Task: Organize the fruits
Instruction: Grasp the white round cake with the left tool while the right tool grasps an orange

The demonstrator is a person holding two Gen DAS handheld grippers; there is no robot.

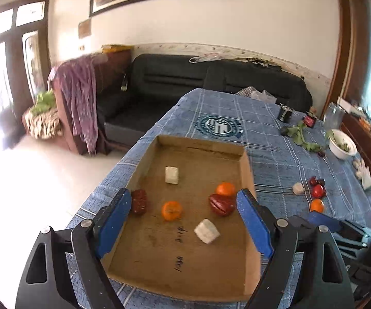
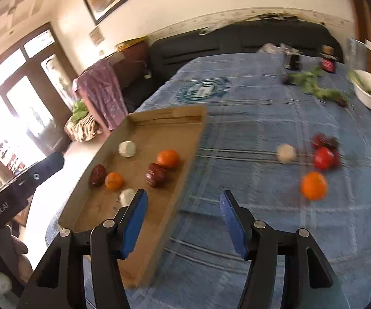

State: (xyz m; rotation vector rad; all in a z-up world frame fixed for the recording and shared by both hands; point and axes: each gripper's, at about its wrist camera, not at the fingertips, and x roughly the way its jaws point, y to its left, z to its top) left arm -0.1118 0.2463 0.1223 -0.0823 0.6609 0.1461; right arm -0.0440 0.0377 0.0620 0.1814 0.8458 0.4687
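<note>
I hold both claws wide and empty: right claw point(image 2: 183, 219) should straddle the loose orange point(image 2: 313, 185), while left claw point(image 1: 183, 219) hovers over the cardboard tray point(image 1: 247, 170).

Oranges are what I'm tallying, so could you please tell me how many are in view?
3. Two lie in the cardboard tray: one near its middle, one by its right wall. The third sits loose on the blue tablecloth. None seems hidden.
</note>
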